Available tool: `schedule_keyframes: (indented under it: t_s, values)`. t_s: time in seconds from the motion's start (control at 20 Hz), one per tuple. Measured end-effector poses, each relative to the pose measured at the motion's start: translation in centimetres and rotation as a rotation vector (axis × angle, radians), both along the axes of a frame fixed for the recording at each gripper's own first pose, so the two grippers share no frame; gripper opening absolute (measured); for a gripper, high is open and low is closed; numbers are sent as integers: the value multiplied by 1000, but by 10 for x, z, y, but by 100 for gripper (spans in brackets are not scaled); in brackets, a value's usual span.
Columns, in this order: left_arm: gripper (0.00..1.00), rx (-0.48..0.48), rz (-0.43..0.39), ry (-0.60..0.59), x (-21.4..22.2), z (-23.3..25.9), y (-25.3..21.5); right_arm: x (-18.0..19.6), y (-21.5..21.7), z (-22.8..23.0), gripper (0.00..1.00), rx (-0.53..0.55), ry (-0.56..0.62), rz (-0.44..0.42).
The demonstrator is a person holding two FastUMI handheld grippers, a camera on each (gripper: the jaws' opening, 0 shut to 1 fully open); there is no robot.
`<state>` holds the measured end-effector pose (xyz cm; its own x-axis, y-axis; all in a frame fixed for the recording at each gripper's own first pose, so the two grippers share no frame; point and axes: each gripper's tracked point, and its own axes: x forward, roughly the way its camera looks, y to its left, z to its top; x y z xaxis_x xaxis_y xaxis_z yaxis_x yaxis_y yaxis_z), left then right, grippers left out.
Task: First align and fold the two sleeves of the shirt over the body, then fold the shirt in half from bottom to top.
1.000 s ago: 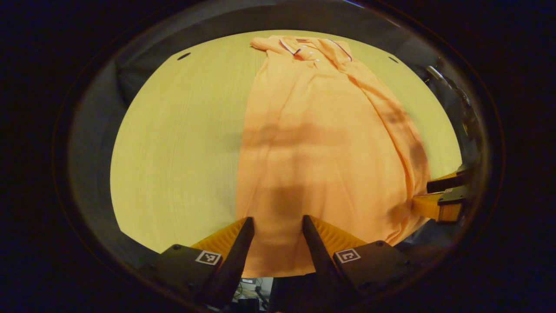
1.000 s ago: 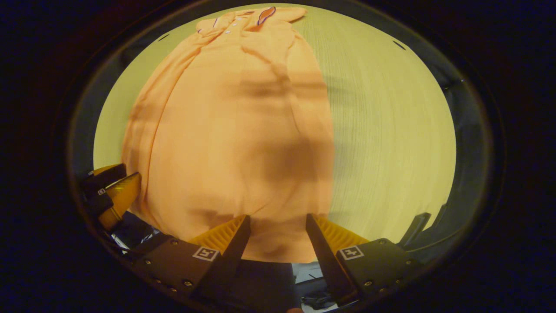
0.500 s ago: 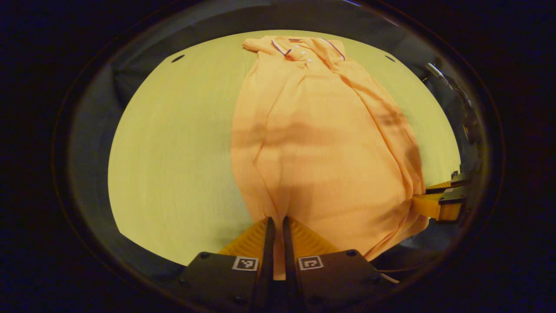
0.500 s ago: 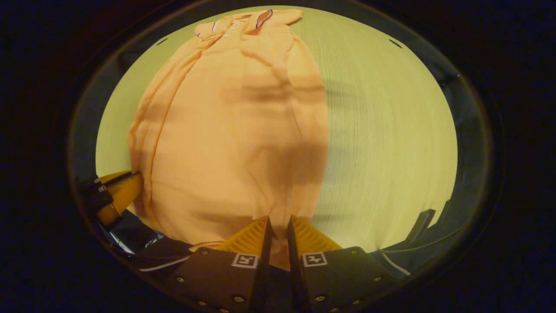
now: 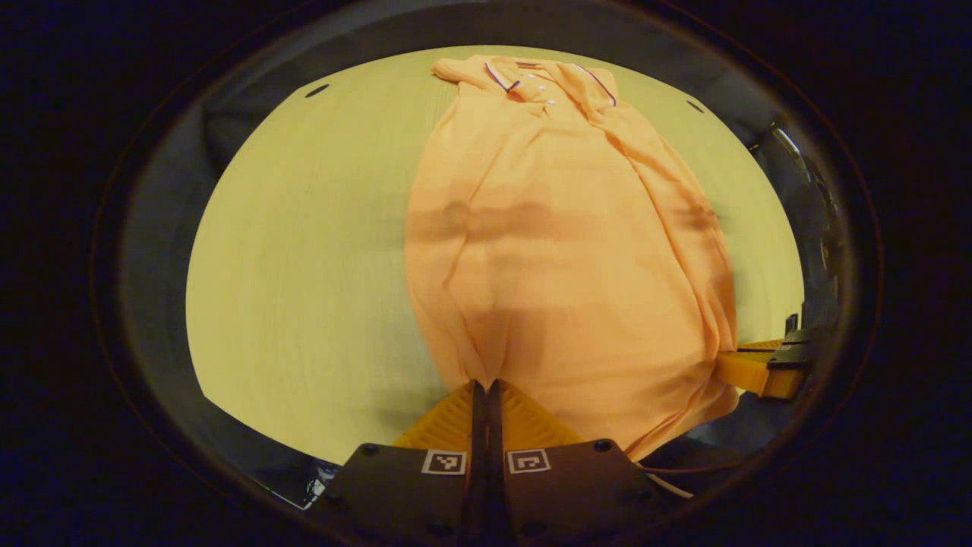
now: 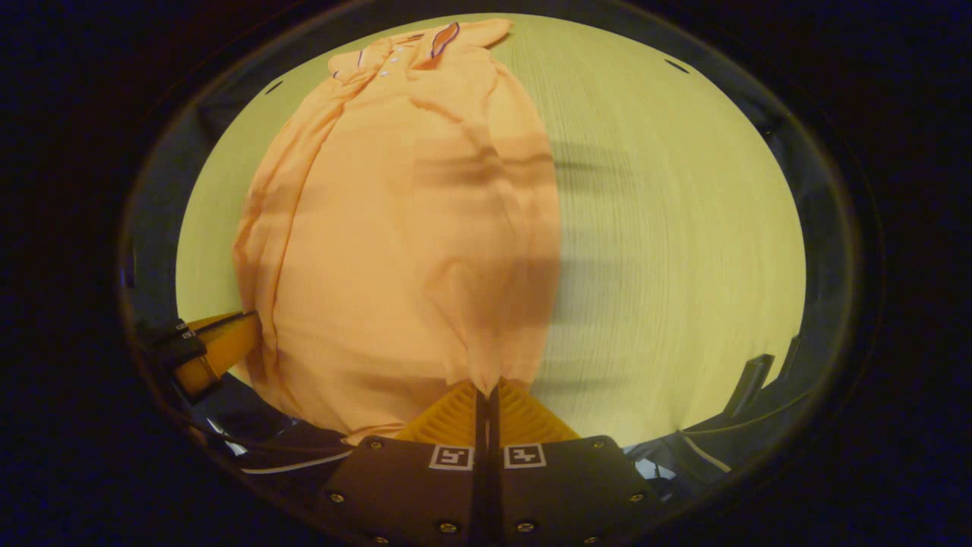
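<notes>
Table [image 5: 304, 251] was a pale wood-grain top, wide bare area on either side of the garment. Orange polo shirt [image 5: 562, 243] lay flat lengthwise on it, collar [image 5: 531, 76] with dark piping and small white buttons at the far end, hem at the near edge by both grippers. In the right gripper view the same shirt [image 6: 402, 228] sat left of centre with the collar [image 6: 425, 49] far away. Sleeves looked already folded in over the body: long sides ran as fairly straight folded edges, with a ridge of creased fabric along one side.

Left gripper [image 5: 487, 384] was fully closed, fingers pressed together with the near hem corner of the shirt pinched between the tips; fabric puckered up into the tips there. Right gripper [image 6: 486, 389] was likewise clamped tight on the other near hem corner, no gap visible between the fingers, cloth gathered to a point at the tips.

In the left gripper view the right gripper [image 5: 759, 370] sat at the far right edge, touching the hem. In the right gripper view the left gripper [image 6: 216, 346] sat at the lower left, touching the shirt's edge.
</notes>
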<state>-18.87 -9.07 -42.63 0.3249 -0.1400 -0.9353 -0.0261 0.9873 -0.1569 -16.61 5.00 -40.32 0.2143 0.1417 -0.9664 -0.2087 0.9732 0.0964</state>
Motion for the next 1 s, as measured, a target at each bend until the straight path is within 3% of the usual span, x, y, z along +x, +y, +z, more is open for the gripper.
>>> schedule_keyframes:
  t_s: [0.6,1.0]
  values:
    - [6,-26,42,-45,40,34,8,40,10,43,0,56,-62,-8]
    - [6,-42,72,-152,112,73,16,100,19,87,0,84,-166,1]
